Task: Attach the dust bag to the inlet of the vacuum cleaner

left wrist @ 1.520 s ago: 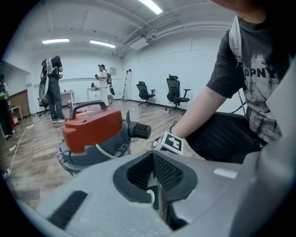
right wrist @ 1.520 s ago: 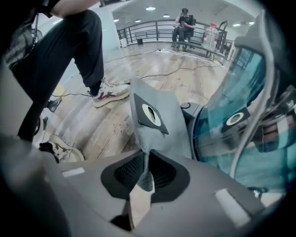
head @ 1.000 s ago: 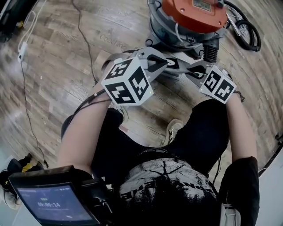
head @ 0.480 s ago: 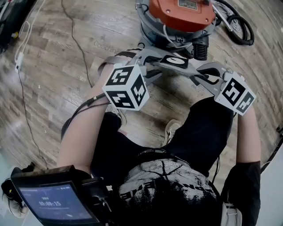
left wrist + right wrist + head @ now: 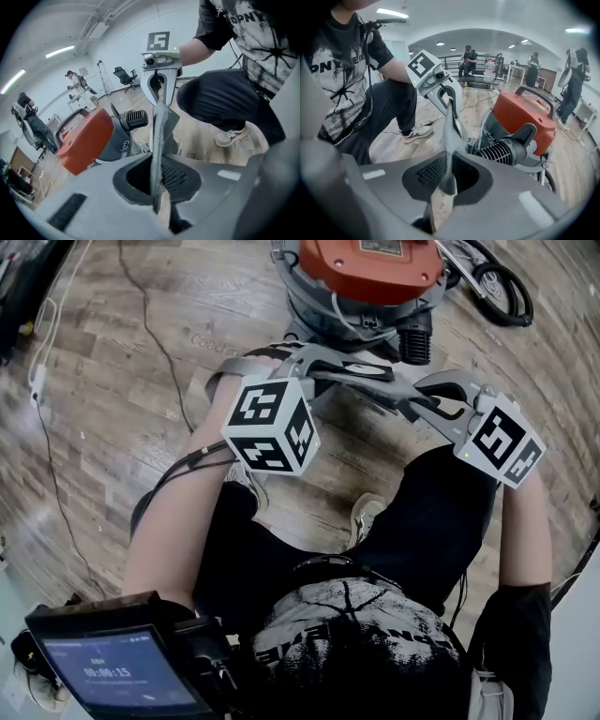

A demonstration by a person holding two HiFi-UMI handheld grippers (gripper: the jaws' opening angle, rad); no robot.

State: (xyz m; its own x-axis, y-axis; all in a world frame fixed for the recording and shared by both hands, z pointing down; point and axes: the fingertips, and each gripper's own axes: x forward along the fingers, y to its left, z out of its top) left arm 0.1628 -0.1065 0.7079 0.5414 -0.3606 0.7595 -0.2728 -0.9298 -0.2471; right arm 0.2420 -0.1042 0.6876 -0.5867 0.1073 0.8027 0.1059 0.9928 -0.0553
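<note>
Left gripper (image 5: 157, 182) had just squeezed shut on the flat grey felt dust bag (image 5: 375, 381). Right gripper (image 5: 446, 180) pinched it too.

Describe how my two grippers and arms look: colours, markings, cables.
The left gripper and right gripper are grey plastic with black meshed pads, each carrying a white cube with black square markers. A black cable runs along the left forearm; the black T-shirt is short-sleeved. The left jaws have just been closing on a grey fabric dust bag.

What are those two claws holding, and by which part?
The dust bag: the left gripper, its jaws having just closed further, and the right gripper each pinch an opposite edge.
</note>
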